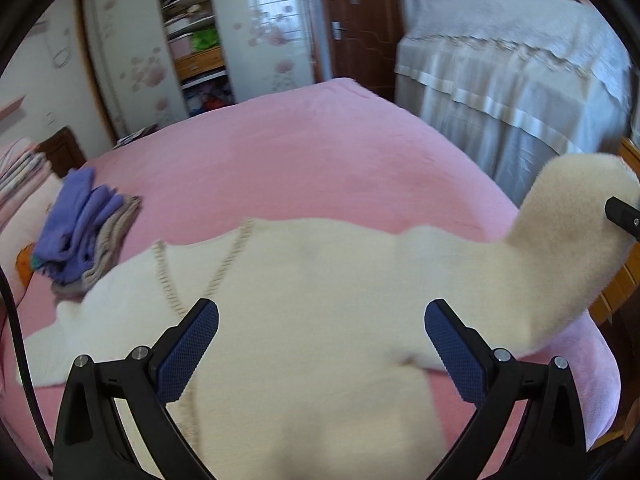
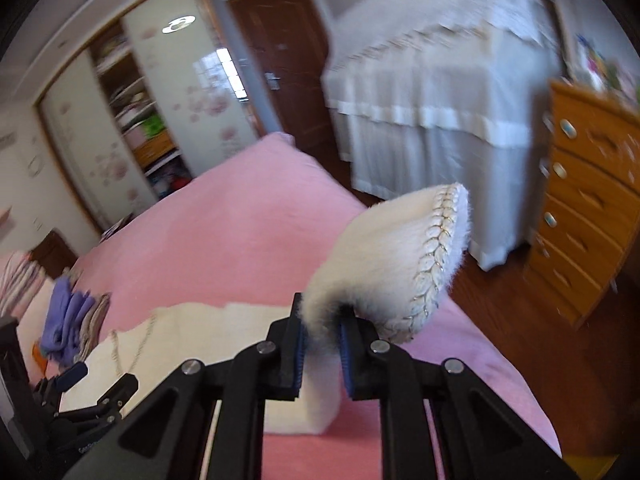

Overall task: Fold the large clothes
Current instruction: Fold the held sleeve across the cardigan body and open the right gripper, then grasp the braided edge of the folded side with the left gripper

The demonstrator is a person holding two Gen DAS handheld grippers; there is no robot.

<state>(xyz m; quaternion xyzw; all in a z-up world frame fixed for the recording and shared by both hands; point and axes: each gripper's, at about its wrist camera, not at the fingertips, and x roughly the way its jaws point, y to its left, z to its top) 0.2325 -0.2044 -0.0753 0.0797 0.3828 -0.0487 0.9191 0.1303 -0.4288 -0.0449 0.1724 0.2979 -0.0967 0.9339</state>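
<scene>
A cream fuzzy sweater (image 1: 304, 292) lies spread on the pink bed (image 1: 288, 152), with braided trim near its left side. My left gripper (image 1: 320, 344) is open and empty, hovering over the sweater's middle. My right gripper (image 2: 322, 344) is shut on the sweater's right sleeve (image 2: 392, 256) and holds it lifted off the bed; the braided cuff stands up. In the left wrist view the raised sleeve (image 1: 568, 232) shows at the right, with the right gripper's tip (image 1: 622, 216) at the frame edge. The left gripper (image 2: 80, 388) also shows low left in the right wrist view.
A pile of folded clothes, purple on top (image 1: 80, 228), sits on the bed's left side. A white-draped piece of furniture (image 1: 512, 80) stands beyond the bed. A wooden chest of drawers (image 2: 588, 200) stands at the right. A wardrobe (image 1: 192, 40) and a door (image 1: 356, 20) are behind.
</scene>
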